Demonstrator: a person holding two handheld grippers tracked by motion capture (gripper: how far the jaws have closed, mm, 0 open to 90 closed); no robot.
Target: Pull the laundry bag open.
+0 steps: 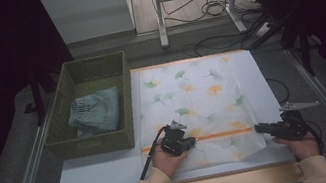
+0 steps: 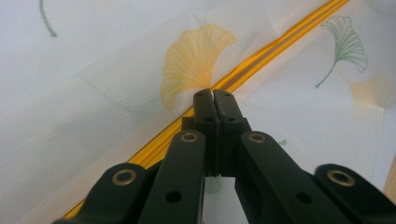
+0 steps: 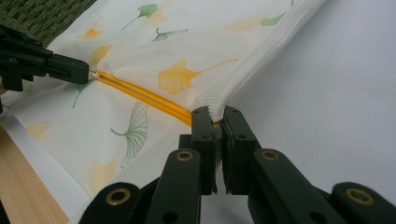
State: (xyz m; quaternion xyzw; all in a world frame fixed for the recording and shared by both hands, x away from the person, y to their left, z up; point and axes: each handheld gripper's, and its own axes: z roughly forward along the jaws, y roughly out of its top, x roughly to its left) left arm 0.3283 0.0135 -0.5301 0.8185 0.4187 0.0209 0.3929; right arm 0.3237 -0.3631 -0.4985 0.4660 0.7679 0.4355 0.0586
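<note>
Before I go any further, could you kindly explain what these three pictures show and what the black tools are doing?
No robot here: a person holds a black two-jaw gripper in each hand. The high view looks down on the table; the other two views come from cameras riding on the grippers.

On the white table mat lies a white fabric bag printed with ginkgo leaves, with an orange zipper. Beside it, a green woven basket holds folded pale denim.

The left gripper is shut at the zipper's pull. The right gripper pinches the bag's corner at the zipper's end.
</note>
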